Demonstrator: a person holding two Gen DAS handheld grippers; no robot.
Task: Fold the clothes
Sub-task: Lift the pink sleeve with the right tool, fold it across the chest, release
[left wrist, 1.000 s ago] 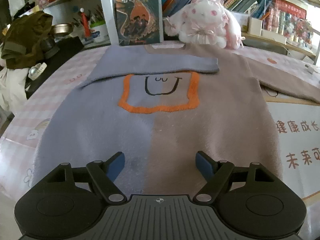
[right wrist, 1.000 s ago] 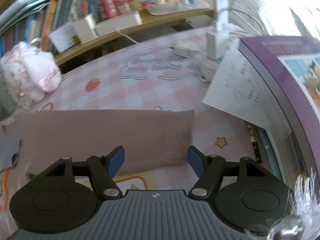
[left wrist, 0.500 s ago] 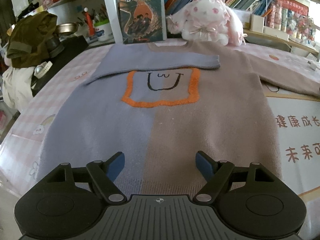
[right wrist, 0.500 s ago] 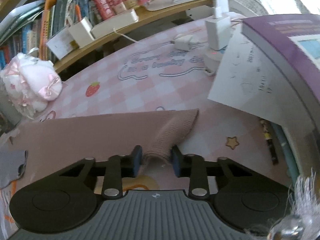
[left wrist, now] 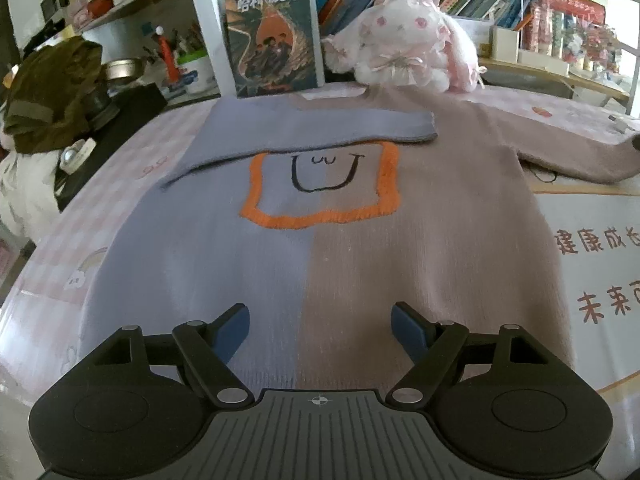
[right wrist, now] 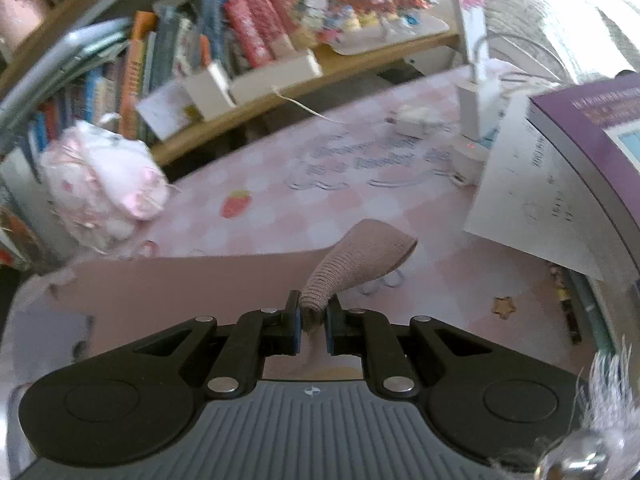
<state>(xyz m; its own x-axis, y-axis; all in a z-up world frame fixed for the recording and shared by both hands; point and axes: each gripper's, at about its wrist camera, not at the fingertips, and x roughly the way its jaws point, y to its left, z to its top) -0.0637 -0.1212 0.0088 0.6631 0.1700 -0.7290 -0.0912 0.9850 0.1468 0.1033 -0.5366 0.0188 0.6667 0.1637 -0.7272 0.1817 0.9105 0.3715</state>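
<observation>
Cloth (left wrist: 132, 168) in pink check covered the table, and on it the sweater (left wrist: 320, 248) lay flat, front up, its left half blue and its right half tan, with an orange-framed smiling face on the chest. The blue sleeve (left wrist: 304, 126) was folded across the chest just above that face. The tan sleeve (left wrist: 576, 152) stretched out to the right over the cloth, and its cuff (right wrist: 360, 264) rose off the table (ribbed end bunched and curled). A plush (left wrist: 404, 52) in white and pink sat just behind the collar, beside a book (left wrist: 272, 28) standing upright against the shelf. Another book (right wrist: 592, 128), purple, lay at the right edge on white paper (right wrist: 532, 204).

The left gripper (left wrist: 320, 330) hung over the hem near the seam between the two colours, its fingers spread wide with nothing between them. The right gripper (right wrist: 312, 318) had its fingers closed tight, pinching the tan cuff.
</observation>
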